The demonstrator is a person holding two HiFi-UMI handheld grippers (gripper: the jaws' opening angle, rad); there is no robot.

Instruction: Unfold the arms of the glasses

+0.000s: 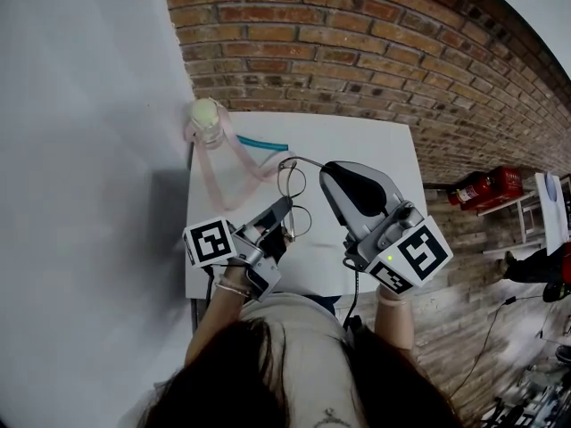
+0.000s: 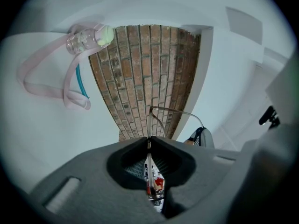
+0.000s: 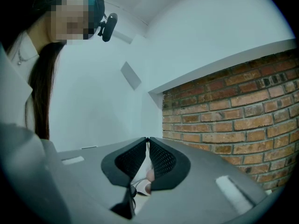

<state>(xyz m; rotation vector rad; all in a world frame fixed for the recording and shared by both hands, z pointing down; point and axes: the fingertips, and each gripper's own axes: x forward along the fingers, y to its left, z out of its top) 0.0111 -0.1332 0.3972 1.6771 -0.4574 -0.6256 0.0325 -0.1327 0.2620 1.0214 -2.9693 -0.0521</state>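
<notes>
- Hair (image 1: 268,377) and pale top at the bottom edge of head view, one gripper in each hand.
- Left gripper (image 1: 284,205) (image 2: 148,141): jaws clamped tight on the glasses (image 1: 293,185) (image 2: 150,122), thin wire frame pinched edge-on between the pads.
- Right gripper (image 1: 326,173) (image 3: 147,141): jaws pressed together at the tips. In head view the thin glasses arm runs from the hinge straight into those tips. In the left gripper view the same wire ends at the right gripper's nose.
- Glasses held in the air over the near half of the table (image 1: 375,150), between the two grippers. Lenses toward the left gripper, one arm swung out toward the right.
- Marker cubes on both grippers face up at the head camera.
- Table white, otherwise bare round the grippers.
- Far left table corner: small clear bottle (image 1: 206,121) (image 2: 86,38) with a pale green cap.
- Pink strap (image 1: 219,172) (image 2: 42,88) looped from the bottle back toward the glasses, lying flat on the table.
- Teal stick (image 1: 261,141) (image 2: 81,83) just beside the bottle, touching the strap loop.
- Beyond the table: brick floor (image 1: 357,43) (image 3: 233,101), white wall (image 1: 80,150) at left.
- Red extinguisher (image 1: 482,188) lying on the bricks, well right of the table.
</notes>
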